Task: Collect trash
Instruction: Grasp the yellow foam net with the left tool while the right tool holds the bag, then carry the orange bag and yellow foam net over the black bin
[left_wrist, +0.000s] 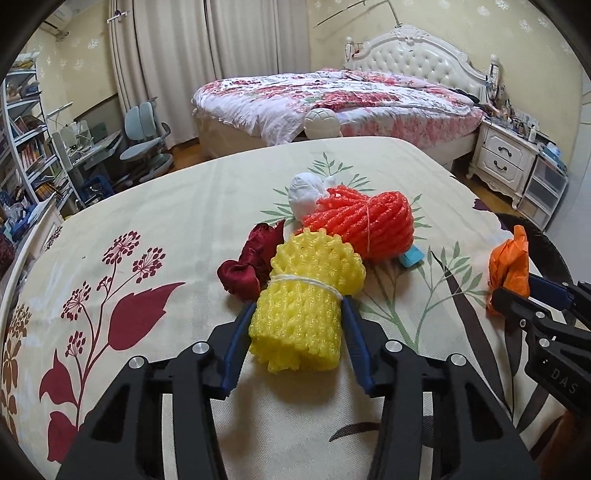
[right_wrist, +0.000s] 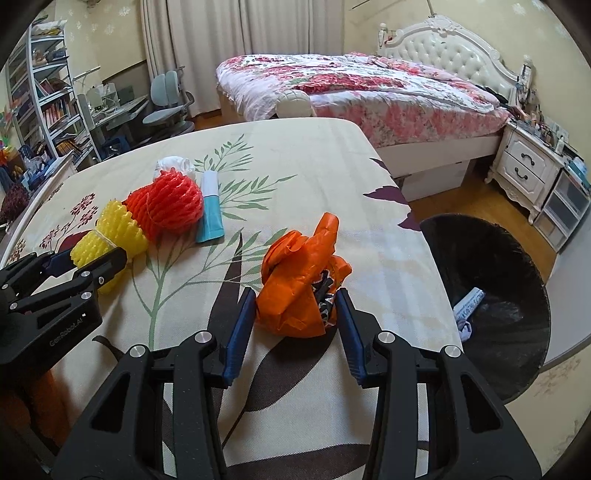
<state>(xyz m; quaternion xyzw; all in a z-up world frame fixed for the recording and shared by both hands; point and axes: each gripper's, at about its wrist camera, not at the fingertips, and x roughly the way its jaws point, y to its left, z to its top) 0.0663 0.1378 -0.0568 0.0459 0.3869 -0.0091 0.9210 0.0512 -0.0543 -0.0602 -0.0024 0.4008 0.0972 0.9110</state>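
Both grippers pinching trash on floral tabletop: left gripper (left_wrist: 297, 310) squeezes tied yellow foam-net roll (left_wrist: 303, 295) at its waist, right gripper (right_wrist: 295, 302) clamps crumpled orange plastic bag (right_wrist: 299, 273) w/ black bin (right_wrist: 495, 295) beside—both prob light, squashy, slippery.

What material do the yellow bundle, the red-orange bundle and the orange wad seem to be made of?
Yellow bundle: probably foam fruit netting, matte, with an open mesh; white string ties it.
Red-orange bundle: seemingly the same foam net, with ribbed tubular strands.
Orange wad: likely thin plastic film, slightly glossy, with sharp crumples; something dark shows inside.
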